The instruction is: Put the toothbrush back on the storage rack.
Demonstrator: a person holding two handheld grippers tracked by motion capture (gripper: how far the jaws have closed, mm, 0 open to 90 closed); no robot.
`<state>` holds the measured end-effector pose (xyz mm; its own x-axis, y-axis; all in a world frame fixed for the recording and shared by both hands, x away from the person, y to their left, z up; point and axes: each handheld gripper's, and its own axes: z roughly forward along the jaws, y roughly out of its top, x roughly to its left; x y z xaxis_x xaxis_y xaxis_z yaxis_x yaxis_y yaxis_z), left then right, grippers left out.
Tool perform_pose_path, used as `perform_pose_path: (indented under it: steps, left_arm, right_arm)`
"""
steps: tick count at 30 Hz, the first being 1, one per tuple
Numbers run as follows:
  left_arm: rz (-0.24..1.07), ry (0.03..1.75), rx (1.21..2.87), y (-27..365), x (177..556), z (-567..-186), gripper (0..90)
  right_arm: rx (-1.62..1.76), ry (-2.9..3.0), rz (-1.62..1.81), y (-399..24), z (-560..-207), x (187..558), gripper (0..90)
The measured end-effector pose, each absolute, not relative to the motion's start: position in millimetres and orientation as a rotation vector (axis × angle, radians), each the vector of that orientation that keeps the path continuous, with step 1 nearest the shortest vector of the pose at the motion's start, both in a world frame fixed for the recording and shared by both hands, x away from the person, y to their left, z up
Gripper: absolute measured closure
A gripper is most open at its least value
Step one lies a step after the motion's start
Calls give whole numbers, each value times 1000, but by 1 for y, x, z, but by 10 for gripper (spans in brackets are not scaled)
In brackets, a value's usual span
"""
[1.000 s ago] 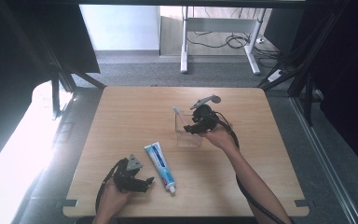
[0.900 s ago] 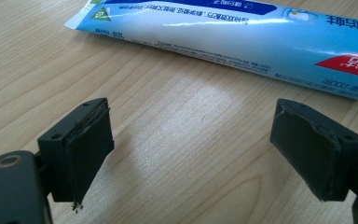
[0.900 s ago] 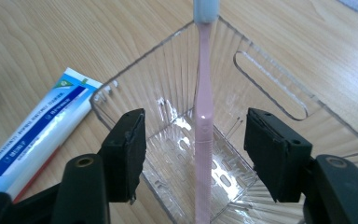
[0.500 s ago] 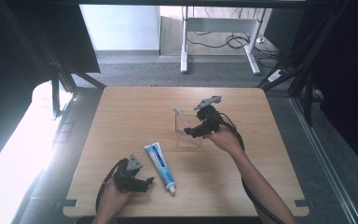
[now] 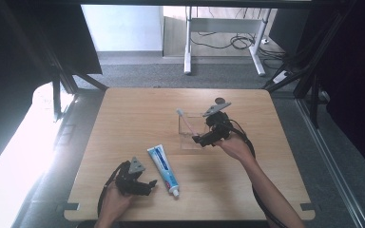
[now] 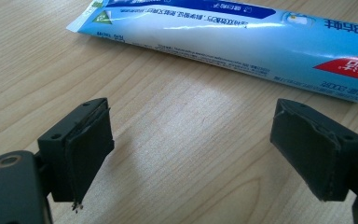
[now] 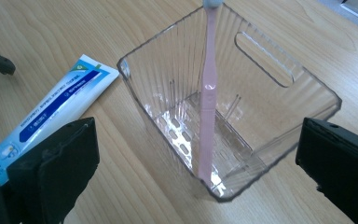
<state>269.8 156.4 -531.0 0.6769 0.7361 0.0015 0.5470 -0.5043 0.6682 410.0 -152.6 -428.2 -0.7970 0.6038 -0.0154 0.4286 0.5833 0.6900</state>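
**Pink toothbrush standing in the clear bin, both grippers open**

A light wooden table with rounded corners is carrying everything in the high view, its grain running across the two gripper views as well.

A clear, ribbed plastic bin with a slot handle cut into one wall is sitting upright on the table toward the far right of centre, seen in the high view as a faint box. The right gripper is hovering just beside it on the near right side, held in the person's right hand. Its jaws have just been opening and are now standing wide apart, one on each side of the bin in the right gripper view, with neither pad touching the plastic.

A long blue and white toothpaste tube is lying flat on the table near the front, cap end pointing toward the person. The left gripper is resting just left of that tube, jaws apart with bare wood between them, and the tube is lying just beyond the pads.

A slim pink toothbrush is leaning inside the bin, handle end on the bin floor and its head poking above the far left rim.
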Motion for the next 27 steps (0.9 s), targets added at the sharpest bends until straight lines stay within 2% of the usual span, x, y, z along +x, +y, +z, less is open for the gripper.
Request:
perform_pose_path:
  steps: [27]
  left_arm:
    - [358,996,2190,159,270,-531,129]
  right_arm:
    - [834,2544,999,-184,-436,380,0]
